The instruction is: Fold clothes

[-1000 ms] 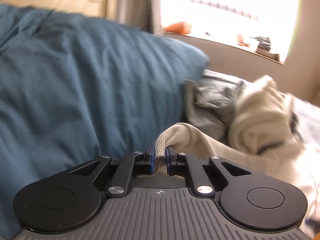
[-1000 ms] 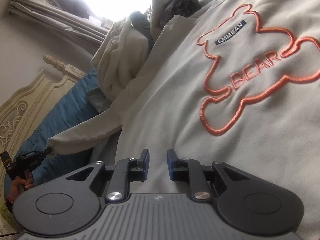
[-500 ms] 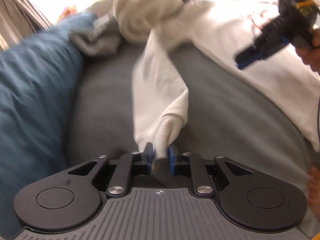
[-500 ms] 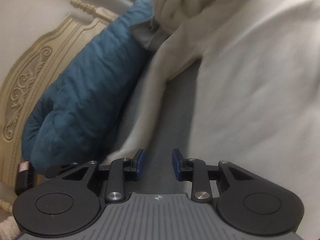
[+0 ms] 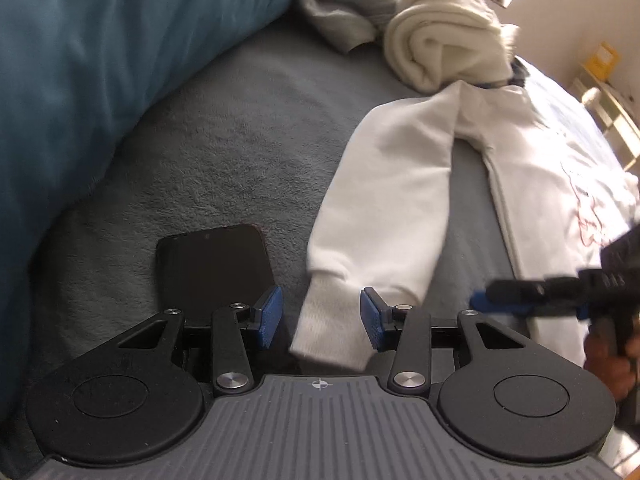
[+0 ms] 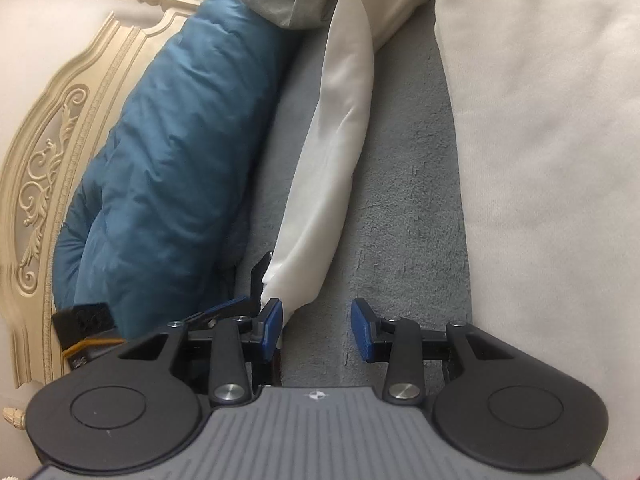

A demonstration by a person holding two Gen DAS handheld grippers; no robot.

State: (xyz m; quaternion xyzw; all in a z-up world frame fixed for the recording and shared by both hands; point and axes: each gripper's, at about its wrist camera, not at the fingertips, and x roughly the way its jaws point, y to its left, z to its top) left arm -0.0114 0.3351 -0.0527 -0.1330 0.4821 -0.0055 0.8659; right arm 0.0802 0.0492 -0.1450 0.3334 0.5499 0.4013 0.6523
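Observation:
A cream sweatshirt (image 5: 552, 168) with an orange bear outline lies on the grey bed cover (image 5: 224, 136). Its sleeve (image 5: 384, 208) stretches toward me, and the ribbed cuff (image 5: 332, 332) lies loose between the jaws of my left gripper (image 5: 320, 322), which is open. In the right wrist view the sleeve (image 6: 332, 152) runs down to my right gripper (image 6: 316, 328), which is open just above the cover; the cuff end sits by its left finger (image 6: 270, 328). The sweatshirt body (image 6: 552, 128) fills the right. The right gripper also shows in the left wrist view (image 5: 532, 296).
A black phone (image 5: 212, 264) lies on the cover left of the cuff. A teal duvet (image 5: 100, 60) lies along the left, against a carved cream headboard (image 6: 60, 152). A rolled cream garment (image 5: 436, 44) and grey clothes (image 5: 344, 12) sit at the far end.
My left gripper pulled the sleeve straight toward me, lowered it onto the cover and opened, letting go of the cuff. My right gripper moved down beside the sleeve end and opened wider.

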